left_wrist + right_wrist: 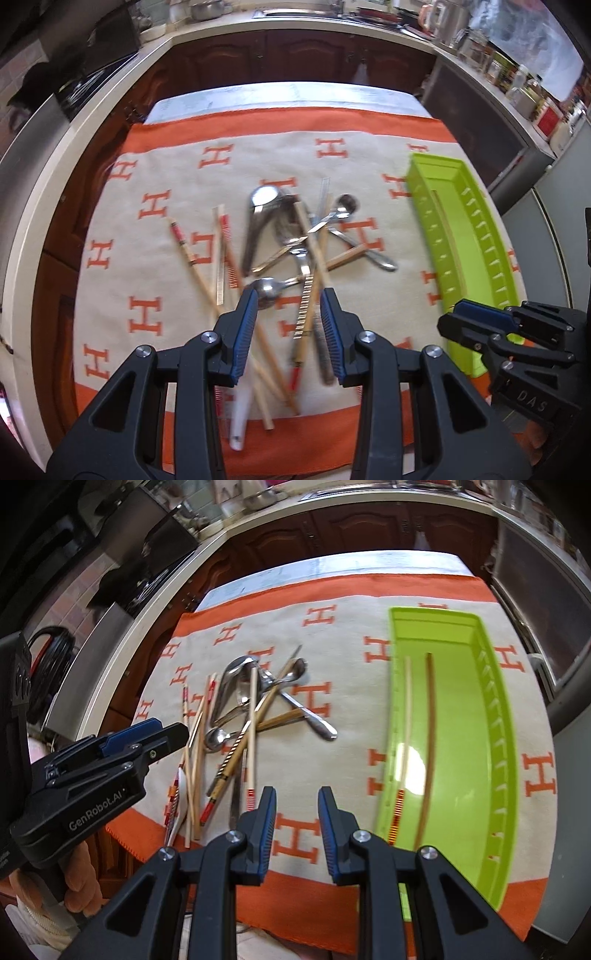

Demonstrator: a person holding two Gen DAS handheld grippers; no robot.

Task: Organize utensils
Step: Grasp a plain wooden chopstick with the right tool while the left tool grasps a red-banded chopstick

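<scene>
A pile of utensils [288, 243] lies on the cloth: metal spoons [266, 288], a large ladle [258, 218] and several chopsticks [195, 266]. The pile also shows in the right wrist view [243, 716]. A lime green tray [454, 723] stands to the right and holds two chopsticks [428, 738]; it also shows in the left wrist view [461, 236]. My left gripper [290, 306] is open and empty above the near end of the pile. My right gripper [297, 801] is open and empty above bare cloth, between pile and tray.
The table is covered by a cream and orange cloth [155, 236] with H letters. A white spoon [240, 406] lies at the near cloth edge. Kitchen counters [258, 22] and dark cabinets [295, 55] ring the table. Jars [517, 77] stand at the far right.
</scene>
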